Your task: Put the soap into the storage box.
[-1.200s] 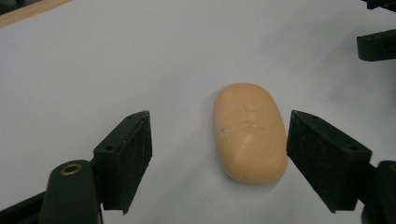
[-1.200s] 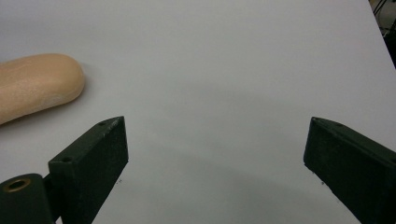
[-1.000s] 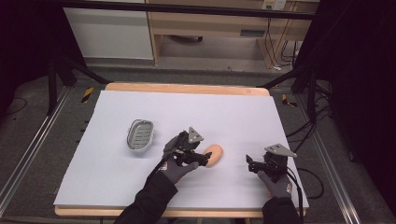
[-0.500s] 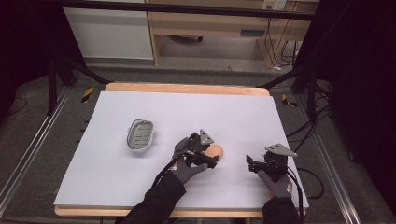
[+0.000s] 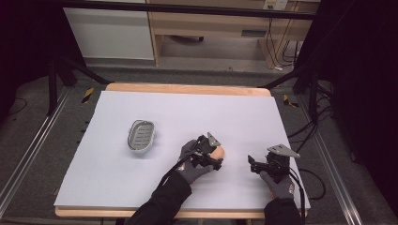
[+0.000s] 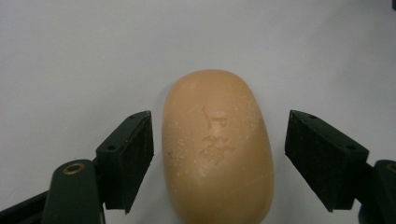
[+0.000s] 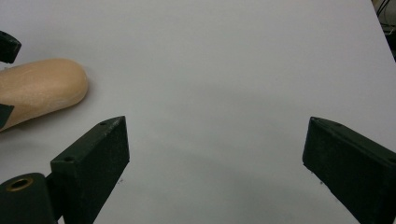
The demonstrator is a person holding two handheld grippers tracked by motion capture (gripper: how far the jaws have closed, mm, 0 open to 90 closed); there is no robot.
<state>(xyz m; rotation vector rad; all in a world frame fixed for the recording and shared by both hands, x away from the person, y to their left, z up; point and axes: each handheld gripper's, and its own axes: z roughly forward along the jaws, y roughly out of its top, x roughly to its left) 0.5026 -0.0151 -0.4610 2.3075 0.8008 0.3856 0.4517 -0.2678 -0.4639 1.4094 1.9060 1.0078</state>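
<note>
A tan oval bar of soap (image 6: 217, 147) lies flat on the white table cover, seen as a small orange shape (image 5: 218, 151) in the high view and at the left edge (image 7: 39, 91) of the right gripper view. My left gripper (image 6: 219, 161) is open and straddles the soap, one jaw on each side with a gap on both. A grey oval soap dish (image 5: 141, 135) with a slotted bottom sits to the left of that hand. My right gripper (image 5: 253, 164) rests low near the front right, open, with bare cover between its jaws (image 7: 215, 168).
The white cover (image 5: 187, 108) spans a wooden table top whose edge (image 5: 187, 88) shows at the back. Black frame legs and cables stand beyond the right side. A cabinet and shelving lie behind the table.
My left gripper has moved right and forward over the soap, so its jaws now flank the bar. The right gripper has stayed where it was.
</note>
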